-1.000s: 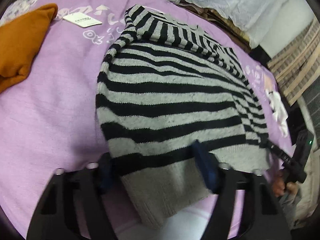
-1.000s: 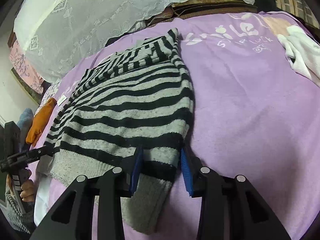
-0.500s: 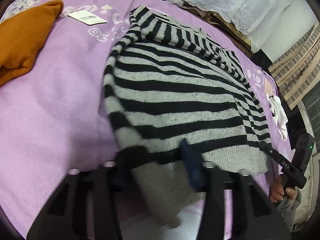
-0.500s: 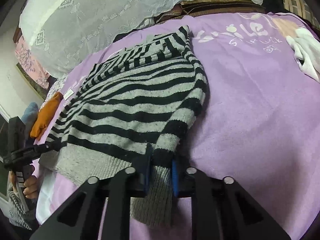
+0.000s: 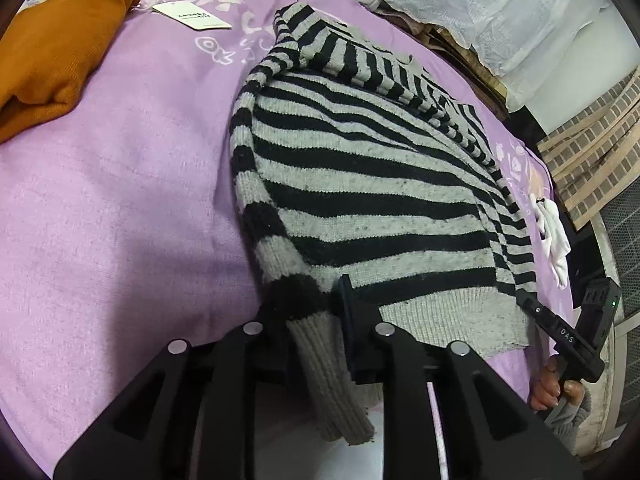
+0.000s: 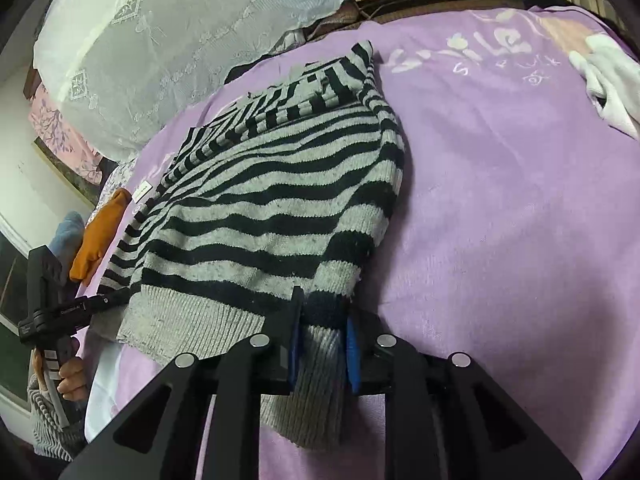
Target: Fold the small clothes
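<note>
A black-and-grey striped knit sweater (image 5: 360,184) lies spread on the purple blanket (image 5: 120,200), sleeves folded across its body, its ribbed grey hem towards the near edge. The left gripper (image 5: 316,320) pinches one bunched lower corner of the sweater, the grey ribbing hanging down between its jaws. The right gripper (image 6: 322,336) grips the other lower corner the same way, blue pads pressed against the ribbing. Off to the side sit an orange garment (image 5: 52,52), a white paper tag (image 5: 192,16) and a white cloth (image 6: 612,76).
</note>
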